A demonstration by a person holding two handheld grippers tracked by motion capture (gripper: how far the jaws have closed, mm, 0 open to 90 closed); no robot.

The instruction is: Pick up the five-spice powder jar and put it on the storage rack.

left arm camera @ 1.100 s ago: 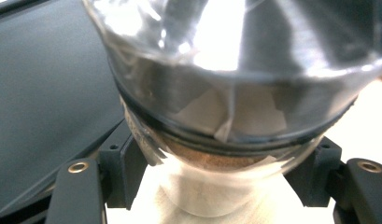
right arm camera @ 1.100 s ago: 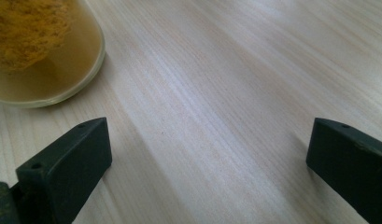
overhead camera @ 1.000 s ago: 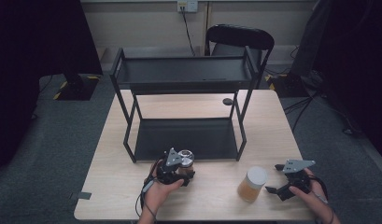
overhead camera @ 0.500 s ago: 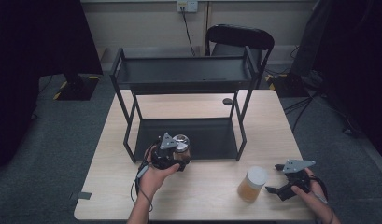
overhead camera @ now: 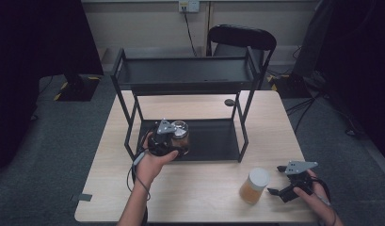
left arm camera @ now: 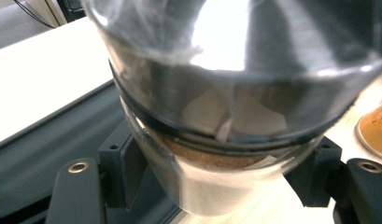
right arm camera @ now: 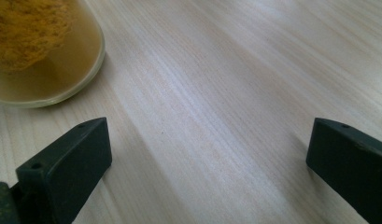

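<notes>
Two tongs are in use. Left tongs (overhead camera: 177, 137) pinch one clear glass jar (overhead camera: 180, 134) with brown contents, held above the near left edge of the lower shelf (overhead camera: 213, 141) of one black two-tier rack (overhead camera: 185, 75). Right tongs (overhead camera: 275, 181) rest at the near right of the surface (overhead camera: 199, 197) with jaws spread and nothing between them. One second jar (overhead camera: 253, 185), white-lidded with orange-yellow contents, stands just left of the right tongs. One small dark round object (overhead camera: 229, 102) lies on the far part of the surface.

Left gripper view: both pads pressed on the glass jar (left arm camera: 226, 116). Right gripper view: second jar (right arm camera: 39, 46) stands beyond the left jaw, apart from it.
</notes>
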